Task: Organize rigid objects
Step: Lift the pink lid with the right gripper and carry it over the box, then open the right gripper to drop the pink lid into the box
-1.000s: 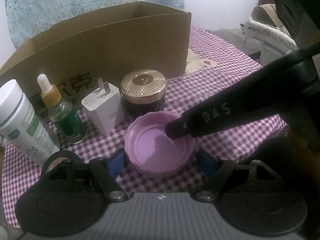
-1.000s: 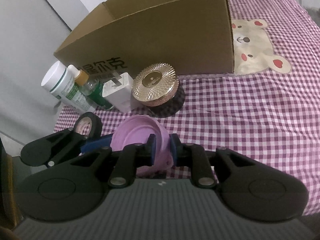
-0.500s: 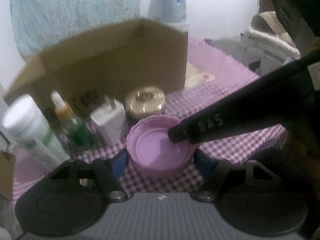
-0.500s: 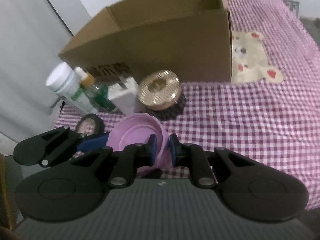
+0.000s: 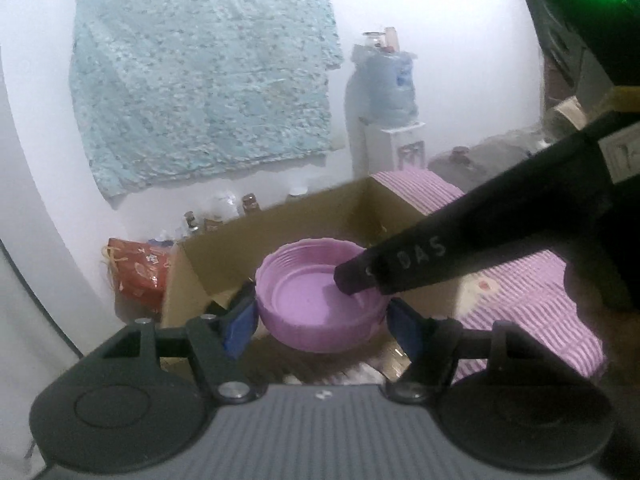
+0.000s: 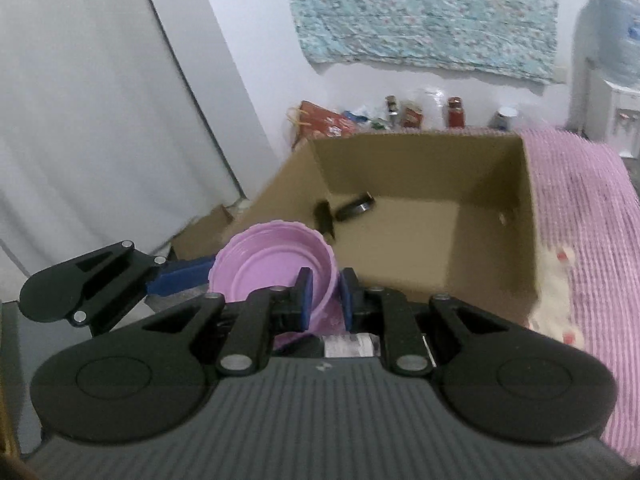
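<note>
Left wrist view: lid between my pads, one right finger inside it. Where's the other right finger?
Observer: Outside the lid's wall. The right gripper pinches the rim between its pads.
Operator: Anything in the box already?
Observer: Yes. A black round thing sits near the far left corner of the box.
</note>
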